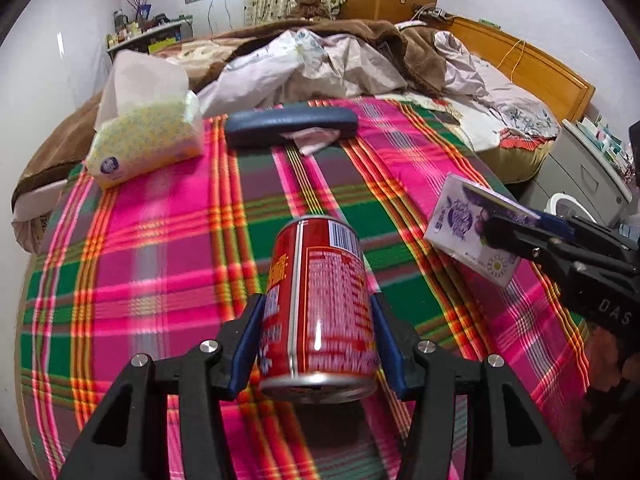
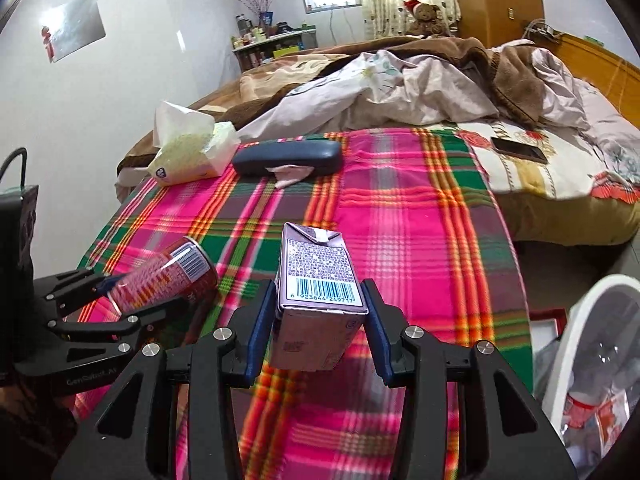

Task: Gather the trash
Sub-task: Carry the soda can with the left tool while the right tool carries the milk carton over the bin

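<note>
Already both claws carry trash above the pink-and-green plaid blanket (image 2: 400, 216). The left gripper (image 1: 318, 344) is clamped on the red metal drink can (image 1: 320, 304), whose long axis runs forward along the fingers, lifted off the cloth. The right gripper (image 2: 318, 332) pinches the purple paper drink carton (image 2: 318, 292), also pointing forward. The white plastic bin (image 2: 592, 320) lies low to the right, so the right claw is nearer; judging by that, the carton likely goes first.

Tissue pack (image 1: 146, 142) beside glasses case (image 1: 291, 125) on plaid blanket (image 1: 160, 240).
</note>
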A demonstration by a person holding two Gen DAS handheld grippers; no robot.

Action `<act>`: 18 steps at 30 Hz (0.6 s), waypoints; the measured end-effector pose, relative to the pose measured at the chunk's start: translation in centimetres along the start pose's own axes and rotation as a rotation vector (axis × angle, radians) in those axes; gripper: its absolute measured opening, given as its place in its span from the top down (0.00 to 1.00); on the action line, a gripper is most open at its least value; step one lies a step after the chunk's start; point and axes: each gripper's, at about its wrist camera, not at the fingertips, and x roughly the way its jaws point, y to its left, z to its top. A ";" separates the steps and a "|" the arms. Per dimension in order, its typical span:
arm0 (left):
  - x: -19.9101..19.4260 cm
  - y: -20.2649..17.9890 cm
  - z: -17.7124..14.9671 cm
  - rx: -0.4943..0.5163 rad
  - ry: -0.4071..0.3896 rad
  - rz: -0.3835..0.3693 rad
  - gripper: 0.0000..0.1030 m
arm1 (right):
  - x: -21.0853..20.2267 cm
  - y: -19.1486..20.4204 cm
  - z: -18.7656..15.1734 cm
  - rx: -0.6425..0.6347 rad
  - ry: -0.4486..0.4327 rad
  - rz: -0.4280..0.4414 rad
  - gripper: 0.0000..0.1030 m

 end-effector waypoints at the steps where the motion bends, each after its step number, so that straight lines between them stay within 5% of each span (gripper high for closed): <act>1: 0.1 -0.1 0.0 -0.004 0.001 -0.009 0.47 | -0.1 -0.2 0.0 0.004 -0.001 0.000 0.57; 18: 1.1 -0.8 0.4 -0.037 0.018 0.001 0.47 | -0.6 -1.6 -0.3 0.025 -0.014 -0.006 0.57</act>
